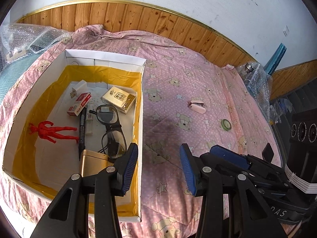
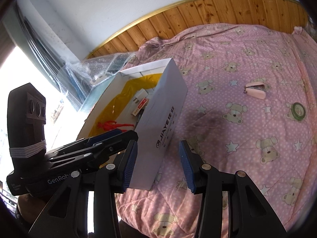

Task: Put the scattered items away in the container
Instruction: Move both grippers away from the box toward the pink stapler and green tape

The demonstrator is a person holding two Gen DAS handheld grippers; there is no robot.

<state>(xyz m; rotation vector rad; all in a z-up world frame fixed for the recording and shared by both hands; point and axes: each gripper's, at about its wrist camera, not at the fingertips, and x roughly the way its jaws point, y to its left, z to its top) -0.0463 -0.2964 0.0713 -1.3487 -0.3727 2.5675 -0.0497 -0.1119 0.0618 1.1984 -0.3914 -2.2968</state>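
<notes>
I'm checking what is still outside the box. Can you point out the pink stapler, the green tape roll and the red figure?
pink stapler [image 1: 196,104], left wrist view, on its pink body.
green tape roll [image 1: 225,124], left wrist view, on its ring.
red figure [image 1: 44,130], left wrist view, on its torso, inside the box.

Left wrist view above box, right beside it — shared pink quilt

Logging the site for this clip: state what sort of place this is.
Probably a bedroom: the work surface is a bed under a pink teddy-bear quilt, pushed against a wall with wood panelling, and a window shows in the right wrist view.
</notes>
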